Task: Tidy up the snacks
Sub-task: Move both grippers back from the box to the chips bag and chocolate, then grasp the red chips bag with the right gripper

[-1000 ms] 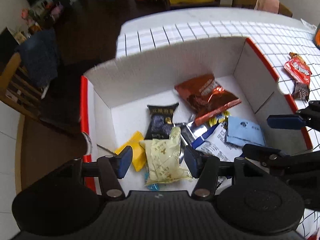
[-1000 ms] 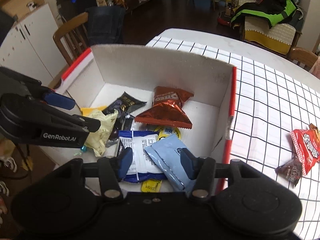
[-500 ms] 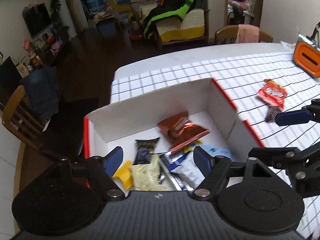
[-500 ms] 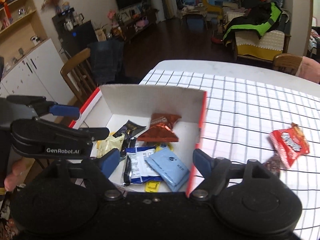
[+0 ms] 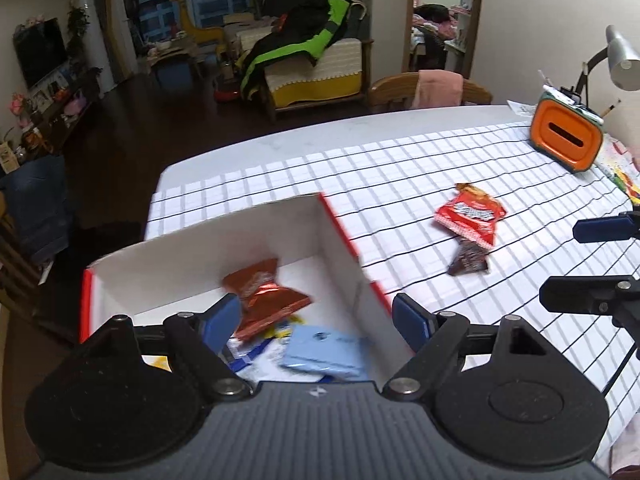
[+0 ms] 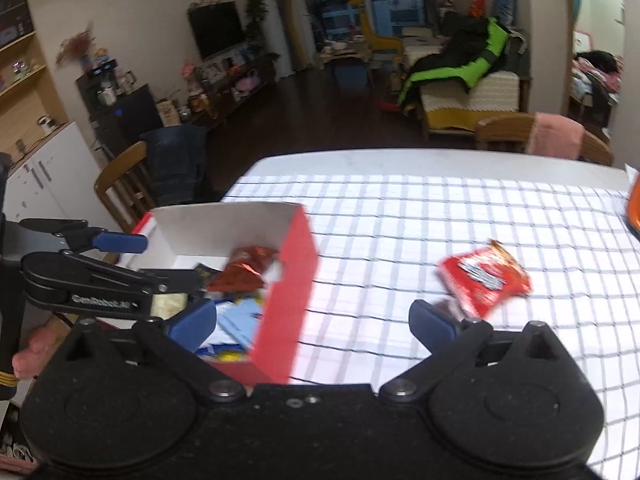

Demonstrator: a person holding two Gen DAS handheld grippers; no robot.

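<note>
Right gripper (image 6: 312, 322): jaws opening, spread wide, nothing between the blue pads. Left gripper (image 5: 316, 322): jaws also opening, empty; behind the gap, only the contents of the box.

Key relation: two snacks are not yet in the box. The red packet (image 6: 486, 276) lies on the checked surface (image 6: 400, 216) just beyond the right gripper's right-hand pad, ahead and to the right of the jaw gap. In the left wrist view the same red packet (image 5: 470, 214) sits well apart from the left gripper, far right of it, with the right gripper's fingers (image 5: 600, 229) closer to it. Judgement: the right hand is the nearer one for the next pick. The packet's long axis runs diagonally, from near-left to far-right in the right wrist view, so the wrist would likely need some roll to close across its short side. A small dark brown wrapper (image 5: 468, 262) touches the packet's near edge; risk of catching both at once.

Box (image 5: 304, 240): white cardboard inside, red outside and on the rim, open top, standing near the surface's left edge. Inside: a crinkled orange-brown foil bag (image 5: 266, 294), a flat pale-blue sachet (image 5: 324, 346), other wrappers partly hidden by the gripper bodies.

Materials: packets thin, glossy film, crimped ends, low profile on a smooth cloth; they may slide under a pad. Both views slightly motion-blurred.
</note>
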